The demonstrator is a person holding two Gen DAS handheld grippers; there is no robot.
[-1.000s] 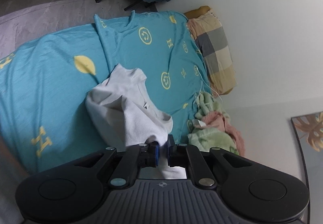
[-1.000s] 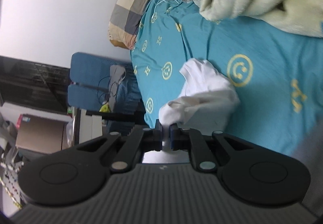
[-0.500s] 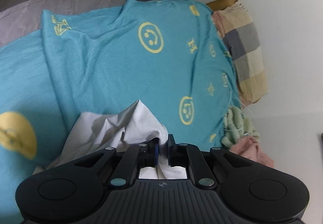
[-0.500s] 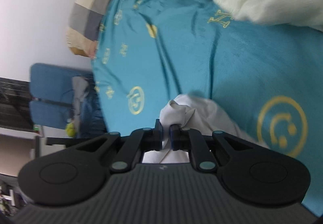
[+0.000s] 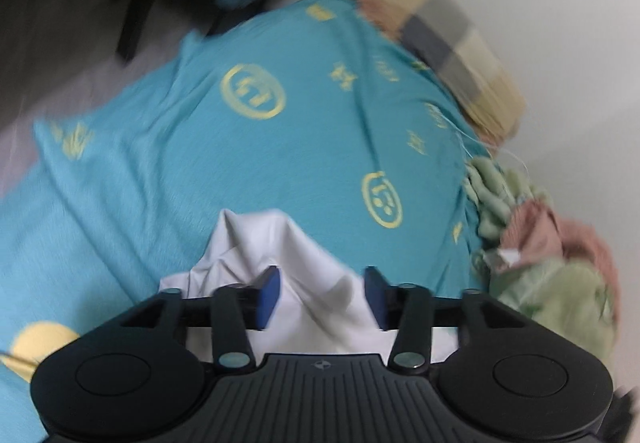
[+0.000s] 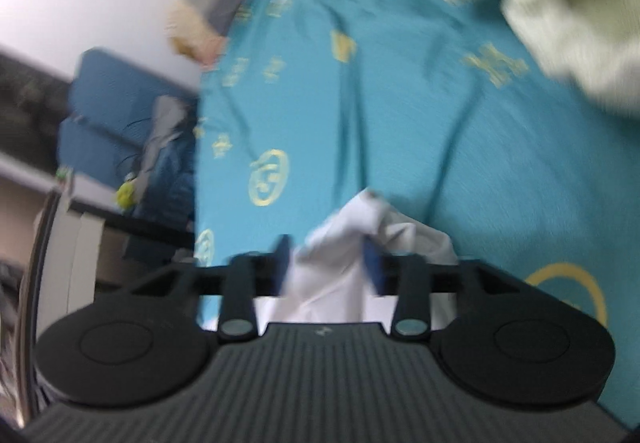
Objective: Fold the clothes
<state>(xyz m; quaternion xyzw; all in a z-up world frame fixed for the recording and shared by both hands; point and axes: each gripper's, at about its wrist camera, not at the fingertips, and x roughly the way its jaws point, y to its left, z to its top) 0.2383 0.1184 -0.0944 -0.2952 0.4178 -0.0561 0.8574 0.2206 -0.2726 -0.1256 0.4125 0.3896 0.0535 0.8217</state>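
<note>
White garment bunched on teal bedsheet printed with yellow smileys, rising between spread blue pads of left gripper and likewise between parted fingers of right gripper, both wide and gripping nothing, plaid pillow at far edge.

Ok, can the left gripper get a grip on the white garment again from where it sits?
Probably yes. The left gripper is open with the white garment bunched right between its blue pads, nothing in the way on the teal bedsheet.
</note>
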